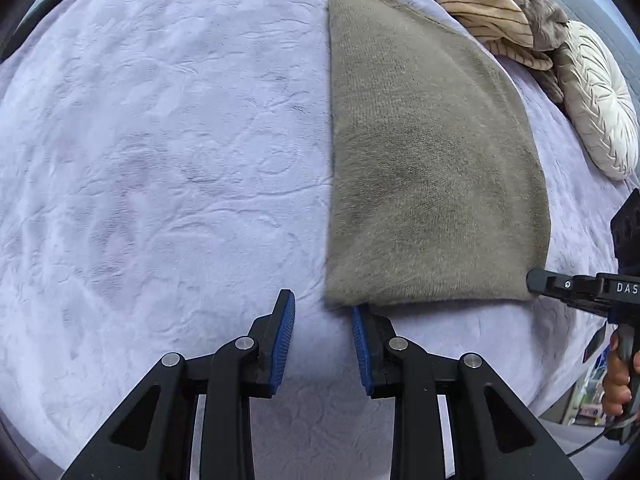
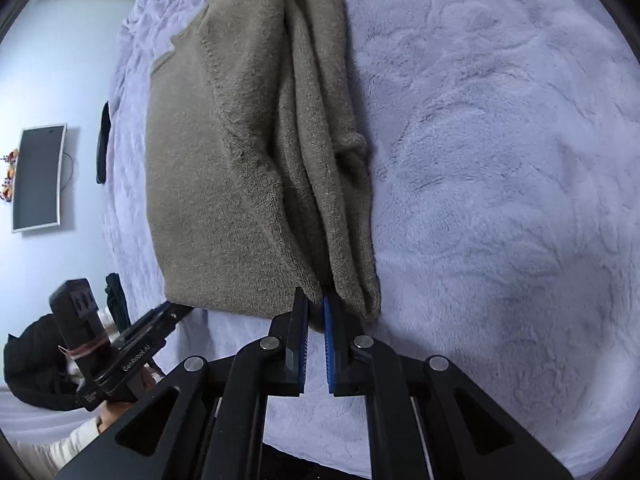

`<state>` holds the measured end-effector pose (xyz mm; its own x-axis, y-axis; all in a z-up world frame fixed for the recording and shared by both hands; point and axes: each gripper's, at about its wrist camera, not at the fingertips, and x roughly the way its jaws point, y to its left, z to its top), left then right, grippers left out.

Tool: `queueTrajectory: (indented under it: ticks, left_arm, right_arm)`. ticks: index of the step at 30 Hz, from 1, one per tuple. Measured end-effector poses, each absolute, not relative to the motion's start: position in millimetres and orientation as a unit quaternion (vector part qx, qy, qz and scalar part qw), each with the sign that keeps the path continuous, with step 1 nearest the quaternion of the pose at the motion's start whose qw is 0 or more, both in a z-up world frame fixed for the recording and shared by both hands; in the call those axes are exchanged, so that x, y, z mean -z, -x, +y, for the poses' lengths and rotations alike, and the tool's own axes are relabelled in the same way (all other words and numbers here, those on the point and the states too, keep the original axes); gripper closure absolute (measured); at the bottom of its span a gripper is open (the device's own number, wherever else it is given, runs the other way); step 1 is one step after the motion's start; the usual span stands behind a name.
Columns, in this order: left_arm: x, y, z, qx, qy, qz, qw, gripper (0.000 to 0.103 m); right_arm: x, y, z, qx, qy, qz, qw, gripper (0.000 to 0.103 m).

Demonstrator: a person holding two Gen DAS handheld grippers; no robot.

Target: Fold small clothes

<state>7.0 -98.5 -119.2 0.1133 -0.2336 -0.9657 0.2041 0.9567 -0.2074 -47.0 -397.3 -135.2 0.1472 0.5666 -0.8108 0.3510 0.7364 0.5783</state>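
A grey-brown knit sweater (image 1: 432, 168) lies folded lengthwise on a lilac fleece blanket (image 1: 160, 160). My left gripper (image 1: 323, 306) is open at the sweater's near left corner, its right fingertip touching the hem. In the right wrist view the sweater (image 2: 224, 152) shows its folded sleeve layers along the right side. My right gripper (image 2: 316, 300) is shut on the sweater's near hem at the fold. The right gripper also shows at the right edge of the left wrist view (image 1: 538, 280), and the left gripper at the lower left of the right wrist view (image 2: 176, 312).
A striped beige garment (image 1: 480, 4) and a round cream pillow (image 1: 596, 100) lie at the bed's far right. A wall screen (image 2: 38, 178) hangs beyond the bed's left side. Bare blanket (image 2: 500, 200) spreads to the right of the sweater.
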Motion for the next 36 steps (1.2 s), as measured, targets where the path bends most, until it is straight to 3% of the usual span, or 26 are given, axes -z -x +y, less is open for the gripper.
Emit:
queueTrajectory:
  ticks: [11,21,23,24,25,26,28,36]
  left_arm:
    - [74.2,-24.8,-102.0,0.161,0.015,0.616,0.771,0.073]
    - [117.9,-36.9,-145.4,0.150,-0.027,0.644,0.750,0.072]
    - [117.5,-34.6,-146.4,0.151,-0.035,0.643,0.750,0.069]
    - [117.8,-33.3,-146.1,0.146,-0.041,0.643,0.751,0.057]
    - [118.7,-33.7,-147.1,0.134,-0.049,0.642,0.753,0.049]
    - [119.6,-34.6,-146.7,0.130,-0.048,0.643,0.753,0.048]
    - [120.9,-36.3,-144.1,0.131,-0.032,0.649,0.749,0.048]
    - [118.7,-34.3,-141.5,0.128,-0.027,0.653,0.746,0.048]
  right_arm:
    - [88.0,46.6,-406.9,-0.049,-0.309,0.637,0.704,0.091]
    - [59.2,-16.1,-396.4,-0.062,-0.286,0.600,0.744,0.091]
    - [59.0,-25.3,-395.4,-0.067,-0.285,0.599,0.745,0.091]
    - [60.9,-31.7,-393.0,-0.070,-0.282,0.602,0.744,0.091]
    - [63.1,-36.5,-390.3,-0.073,-0.278,0.606,0.741,0.087]
    - [68.2,-42.8,-388.2,-0.076,-0.270,0.616,0.736,0.082]
    - [85.3,-52.4,-381.4,-0.064,-0.240,0.641,0.726,0.060]
    - [106.5,-38.8,-407.1,-0.028,-0.248,0.652,0.716,0.056]
